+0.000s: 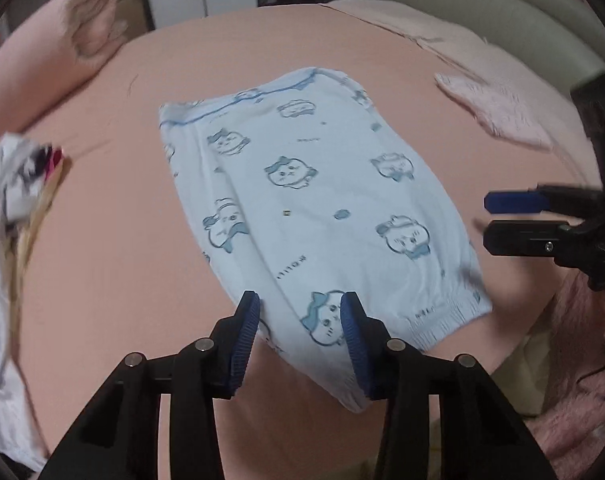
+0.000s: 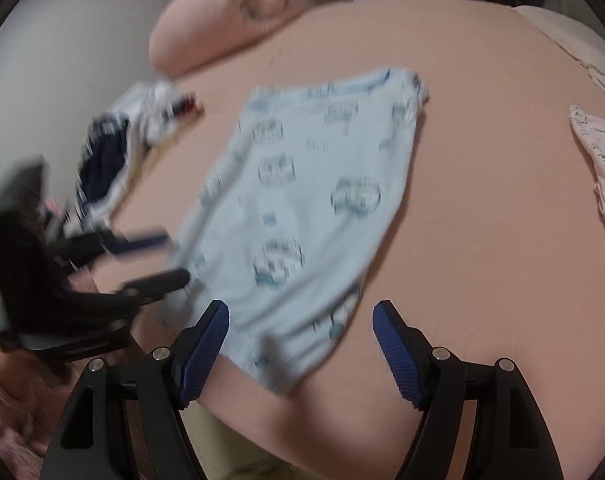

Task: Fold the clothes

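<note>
The light-blue printed garment (image 1: 302, 200) lay flat mid-bed (image 1: 122, 260), its gathered hem at six o'clock. The left hand-held gripper (image 1: 300, 320) straddled that hem, jaws part-closed, pads not clearly pinching, probably readying a fold. The right hand-held gripper (image 2: 300, 332) hovered open nearby.

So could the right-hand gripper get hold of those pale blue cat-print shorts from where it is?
Probably yes. The right gripper hangs open just over the near hem of the light blue shorts, which lie flat on the bed. Nothing sits between them; the left gripper straddles another part of the hem.
</note>
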Demonstrator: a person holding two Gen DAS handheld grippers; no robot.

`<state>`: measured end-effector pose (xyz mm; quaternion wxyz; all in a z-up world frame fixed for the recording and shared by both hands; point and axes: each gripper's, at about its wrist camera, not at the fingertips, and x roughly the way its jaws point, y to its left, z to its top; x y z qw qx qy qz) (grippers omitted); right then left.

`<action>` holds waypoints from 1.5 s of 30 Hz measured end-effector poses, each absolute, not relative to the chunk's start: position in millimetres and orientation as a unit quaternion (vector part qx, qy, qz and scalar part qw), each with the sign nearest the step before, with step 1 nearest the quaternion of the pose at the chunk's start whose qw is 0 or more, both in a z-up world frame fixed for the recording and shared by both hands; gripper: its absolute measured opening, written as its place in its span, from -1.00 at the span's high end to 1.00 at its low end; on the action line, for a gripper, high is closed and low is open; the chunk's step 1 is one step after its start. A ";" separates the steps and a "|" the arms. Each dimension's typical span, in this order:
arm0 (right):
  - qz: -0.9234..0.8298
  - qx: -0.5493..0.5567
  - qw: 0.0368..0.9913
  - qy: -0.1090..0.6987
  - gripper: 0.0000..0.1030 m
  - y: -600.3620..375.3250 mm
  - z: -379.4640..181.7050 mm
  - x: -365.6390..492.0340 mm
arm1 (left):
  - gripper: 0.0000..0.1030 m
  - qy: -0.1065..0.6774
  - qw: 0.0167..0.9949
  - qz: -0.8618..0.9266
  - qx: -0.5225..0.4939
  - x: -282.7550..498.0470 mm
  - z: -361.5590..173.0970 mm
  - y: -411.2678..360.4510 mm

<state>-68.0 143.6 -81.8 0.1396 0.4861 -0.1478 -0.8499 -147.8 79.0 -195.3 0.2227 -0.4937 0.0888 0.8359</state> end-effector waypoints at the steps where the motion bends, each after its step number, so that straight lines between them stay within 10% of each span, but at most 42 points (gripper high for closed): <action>1: -0.847 0.490 0.144 -0.148 -0.46 144.1 -83.5 -73.5 | 0.24 0.081 0.229 0.833 -0.497 -154.4 -197.9 76.4; 5: -0.822 0.549 0.118 -0.099 -0.40 142.1 -103.0 -85.0 | 0.19 0.146 0.189 0.795 -0.557 -163.7 -226.2 60.4; 17: -0.839 0.505 0.166 -0.116 -0.42 112.2 -64.6 -120.2 | 0.20 0.007 0.186 0.842 -0.506 -210.4 -217.4 21.6; 24: -0.805 0.569 0.167 -0.028 -0.40 106.3 -84.2 -122.7 | 0.21 0.102 0.145 0.832 -0.525 -230.4 -213.7 13.4; 34: -0.861 0.470 0.100 -0.166 -0.41 256.9 -72.6 -250.3 | 0.21 0.100 0.294 0.835 -0.454 -331.9 -188.7 136.0; 43: -0.802 0.485 0.161 -0.309 0.10 294.4 -124.3 -350.2 | 0.21 0.078 0.311 0.810 -0.491 -330.0 -229.8 166.2; 45: -0.790 0.501 0.167 -0.311 0.68 287.5 -137.0 -360.4 | 0.21 0.070 0.312 0.816 -0.482 -324.5 -230.8 163.1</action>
